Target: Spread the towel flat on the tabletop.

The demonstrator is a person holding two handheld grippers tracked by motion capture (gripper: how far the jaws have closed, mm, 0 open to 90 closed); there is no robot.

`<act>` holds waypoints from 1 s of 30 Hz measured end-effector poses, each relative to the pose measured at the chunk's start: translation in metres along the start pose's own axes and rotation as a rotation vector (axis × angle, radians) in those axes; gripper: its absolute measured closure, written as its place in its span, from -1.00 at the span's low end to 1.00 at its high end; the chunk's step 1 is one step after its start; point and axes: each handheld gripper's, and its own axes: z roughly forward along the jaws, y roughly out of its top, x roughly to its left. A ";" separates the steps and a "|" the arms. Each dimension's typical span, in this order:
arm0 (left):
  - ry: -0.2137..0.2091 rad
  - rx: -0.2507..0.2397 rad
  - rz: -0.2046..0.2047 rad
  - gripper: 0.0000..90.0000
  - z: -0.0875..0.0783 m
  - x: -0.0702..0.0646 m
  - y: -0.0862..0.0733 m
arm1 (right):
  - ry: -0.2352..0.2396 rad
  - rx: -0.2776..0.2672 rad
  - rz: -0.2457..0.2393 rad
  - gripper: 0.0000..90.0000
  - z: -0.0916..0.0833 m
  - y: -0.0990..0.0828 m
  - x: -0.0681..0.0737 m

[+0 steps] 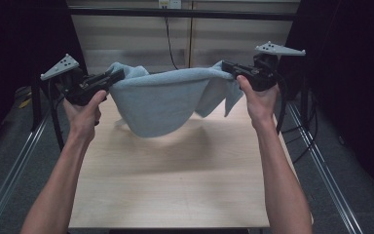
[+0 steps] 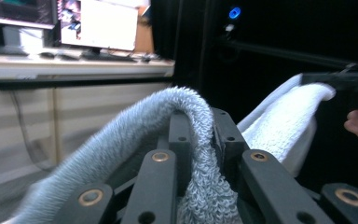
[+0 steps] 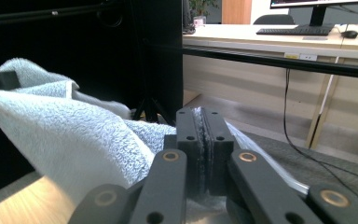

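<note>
Black pistol-shaped left tool (image 1: 119, 74) and right tool (image 1: 225, 66) carry grey three-cornered plates, brass-ringed screws; forearms bare.

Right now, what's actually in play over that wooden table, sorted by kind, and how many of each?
Towel, light blue, hanging above the table between the two grippers: 1
Gripper, black, each shut on a top edge of the towel: 2, the left gripper and the right gripper
Hand holding a gripper: 2, left hand, right hand
Total: 5

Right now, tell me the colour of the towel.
Pale blue-grey; the towel shows best in the high view.
</note>
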 end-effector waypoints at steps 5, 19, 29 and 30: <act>-0.023 0.092 0.010 0.80 -0.003 -0.009 -0.045 | 0.009 0.098 0.015 0.95 0.000 -0.054 -0.001; -0.099 0.406 -0.084 0.80 -0.050 -0.031 -0.192 | 0.127 0.386 0.053 0.94 -0.010 -0.204 0.034; -0.148 0.429 -0.120 0.37 -0.080 -0.045 -0.205 | 0.220 0.443 0.075 0.65 -0.017 -0.249 0.059; -0.138 0.415 -0.118 0.31 -0.080 -0.044 -0.201 | 0.221 0.427 0.081 0.56 -0.020 -0.246 0.058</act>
